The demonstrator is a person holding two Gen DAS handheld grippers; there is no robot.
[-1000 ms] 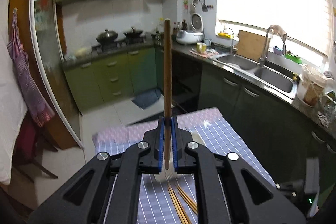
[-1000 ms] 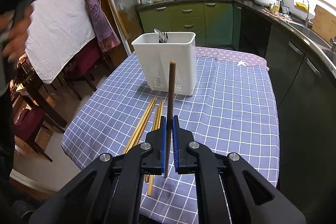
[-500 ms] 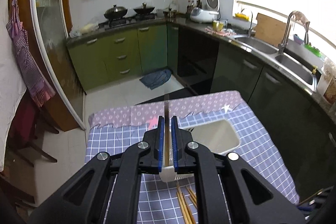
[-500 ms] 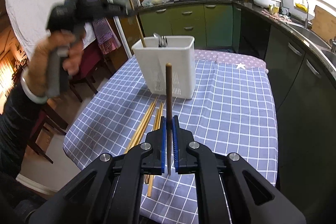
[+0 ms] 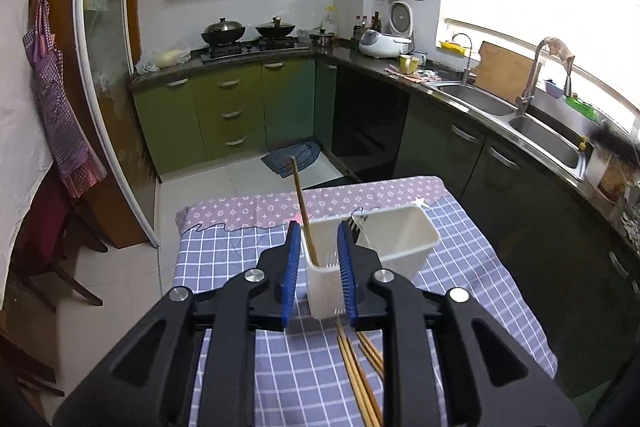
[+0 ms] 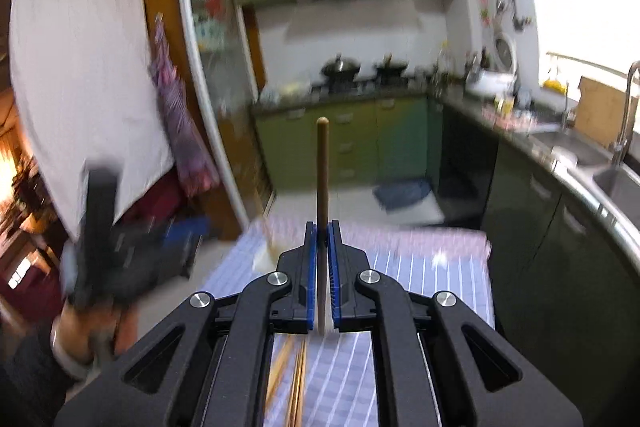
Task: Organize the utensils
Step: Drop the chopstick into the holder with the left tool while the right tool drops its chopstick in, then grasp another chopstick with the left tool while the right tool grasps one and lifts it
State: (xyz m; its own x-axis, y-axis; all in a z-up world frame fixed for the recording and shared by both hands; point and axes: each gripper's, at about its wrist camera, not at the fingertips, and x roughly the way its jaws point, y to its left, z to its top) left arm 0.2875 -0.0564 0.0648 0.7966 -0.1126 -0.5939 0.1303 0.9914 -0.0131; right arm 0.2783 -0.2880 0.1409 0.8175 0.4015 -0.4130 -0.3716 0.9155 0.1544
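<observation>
My left gripper (image 5: pixel 318 229) hovers just above the white two-compartment utensil holder (image 5: pixel 400 239), and its jaws are opening. A wooden chopstick (image 5: pixel 302 203) leans in the holder's near compartment, between the blue pads but free of them. Fork tines (image 5: pixel 354 223) poke out of the other compartment. Several loose chopsticks (image 5: pixel 356 375) lie on the checked tablecloth (image 5: pixel 240 255) under the gripper. In the blurred right wrist view my right gripper (image 6: pixel 322 227) is shut on a brown chopstick (image 6: pixel 322 167) that stands upright, high over the loose chopsticks (image 6: pixel 296 375).
A person's hand (image 6: pixel 80 327) holds the left gripper's body (image 6: pixel 120 259) at the left of the right wrist view. Beyond the table are green cabinets (image 5: pixel 228 115), a stove with pots (image 5: pixel 248 31) and a sink counter (image 5: pixel 532 135) on the right. A chair (image 5: pixel 52 247) stands at the left.
The left gripper came down over the holder, its jaws parted and its chopstick now stands in the compartment. The right gripper rose and tilted upward with its chopstick still clamped.
</observation>
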